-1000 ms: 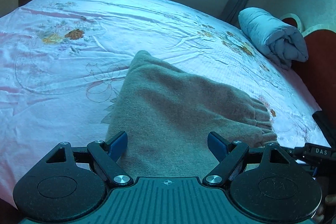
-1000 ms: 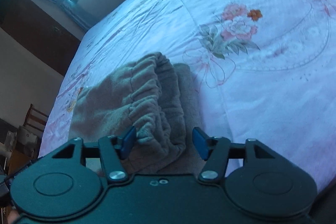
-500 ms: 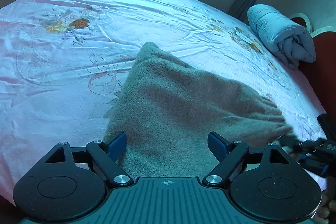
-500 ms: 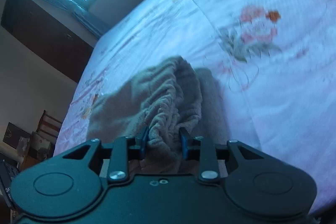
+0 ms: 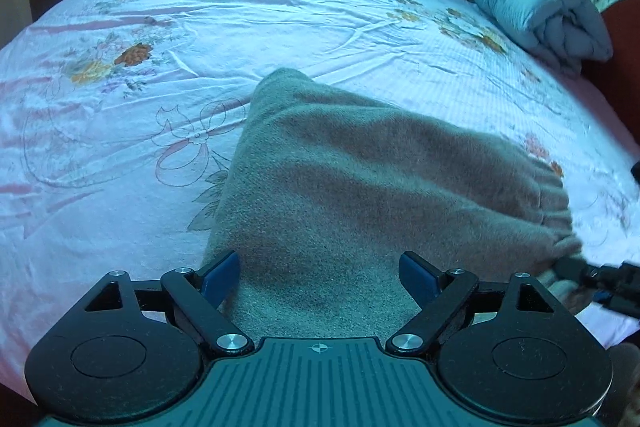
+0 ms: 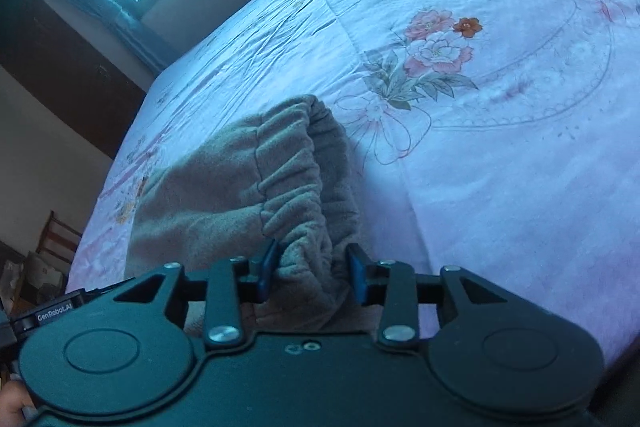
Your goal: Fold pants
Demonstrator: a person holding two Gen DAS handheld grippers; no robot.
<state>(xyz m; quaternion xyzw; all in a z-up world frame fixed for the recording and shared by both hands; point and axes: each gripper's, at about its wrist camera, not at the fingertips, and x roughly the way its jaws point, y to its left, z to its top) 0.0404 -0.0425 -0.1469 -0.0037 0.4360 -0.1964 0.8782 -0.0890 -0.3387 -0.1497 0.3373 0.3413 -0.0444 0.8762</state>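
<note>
Fleecy grey pants [image 5: 360, 195] lie folded on the bed [image 5: 120, 147], waistband bunched between the right gripper [image 6: 312, 267] jaws, left gripper [image 5: 320, 275] spread wide above; that loose pinch could slip.

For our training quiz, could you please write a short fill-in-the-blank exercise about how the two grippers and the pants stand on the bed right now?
1. The right gripper is shut on the gathered ____ of the pants.
2. The left gripper has its jaws ____, with the fabric lying between them.
3. The pants lie on a bed sheet printed with ____.
4. A rolled-up ____ lies at the far corner of the bed.

Missing words: waistband; open; flowers; blanket
</note>
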